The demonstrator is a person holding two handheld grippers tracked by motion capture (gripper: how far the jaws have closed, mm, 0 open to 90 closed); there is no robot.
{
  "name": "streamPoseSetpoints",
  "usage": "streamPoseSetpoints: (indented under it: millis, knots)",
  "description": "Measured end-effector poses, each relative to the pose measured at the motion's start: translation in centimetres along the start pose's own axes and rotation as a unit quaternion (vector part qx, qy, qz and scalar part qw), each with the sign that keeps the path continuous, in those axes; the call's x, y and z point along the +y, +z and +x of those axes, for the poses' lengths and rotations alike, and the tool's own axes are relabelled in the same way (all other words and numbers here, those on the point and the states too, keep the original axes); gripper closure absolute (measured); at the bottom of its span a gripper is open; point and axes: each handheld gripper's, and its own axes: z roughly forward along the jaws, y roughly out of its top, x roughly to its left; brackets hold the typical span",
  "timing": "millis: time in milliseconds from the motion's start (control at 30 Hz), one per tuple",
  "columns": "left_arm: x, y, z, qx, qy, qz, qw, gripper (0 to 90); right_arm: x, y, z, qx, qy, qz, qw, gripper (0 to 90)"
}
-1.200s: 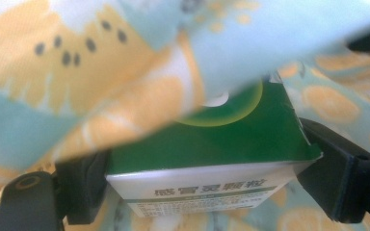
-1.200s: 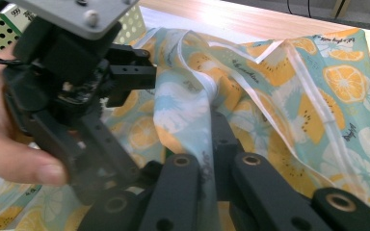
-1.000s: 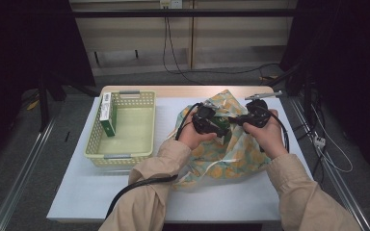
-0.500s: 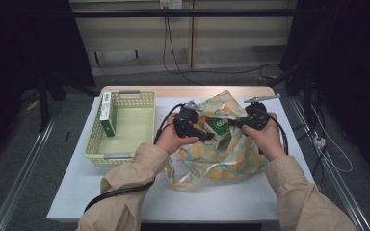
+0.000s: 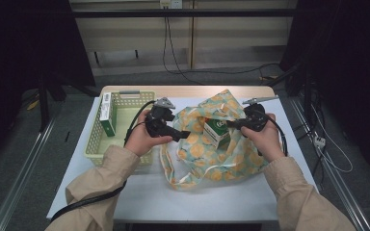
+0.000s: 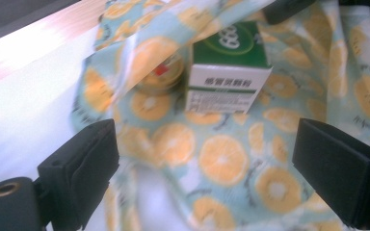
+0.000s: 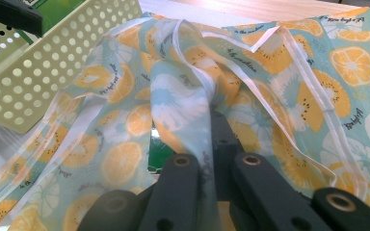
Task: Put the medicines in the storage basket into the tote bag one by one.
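Green-and-white box point(image 5: 217, 133) now sits uncovered on the orange-print cloth bag point(image 5: 221, 159), near the middle of the worktop point(image 5: 183, 202). A second ago both hand-held grippers were bunched together over the bag. Since then the left hand-held gripper point(image 5: 182, 136) has drawn away toward 9 o'clock, its jaws spread wide with nothing between them. That pull-back leaves the box exposed, so my judgement is that it could be lifted out next and carried to the pale green basket point(image 5: 96, 144) at 9 o'clock, where another green box point(image 5: 107, 114) already stands.

In the left gripper view the box point(image 6: 229, 72) stands ahead at 12 o'clock, well apart from the open pads, with a small round tin point(image 6: 161, 77) just beside it at 9 o'clock. The right hand-held gripper point(image 5: 232, 125) touches the box's 3 o'clock side; its jaws are pressed together on a fold of the bag fabric point(image 7: 185, 103).
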Motion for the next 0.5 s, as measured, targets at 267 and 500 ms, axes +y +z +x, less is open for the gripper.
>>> streamPoseSetpoints:
  millis: [267, 500]
  knots:
    - [-0.8, -2.4, 1.9, 0.004, -0.011, 0.000, 0.9999, 9.3, -0.1, 0.0, 0.0, 0.001, -0.001, 0.000, 1.0000, 90.0]
    - [-1.5, -4.2, 3.7, 0.020, -0.022, 0.003, 0.9995, 7.9, -0.1, -0.1, -0.2, -0.001, 0.001, -0.002, 1.0000, 90.0]
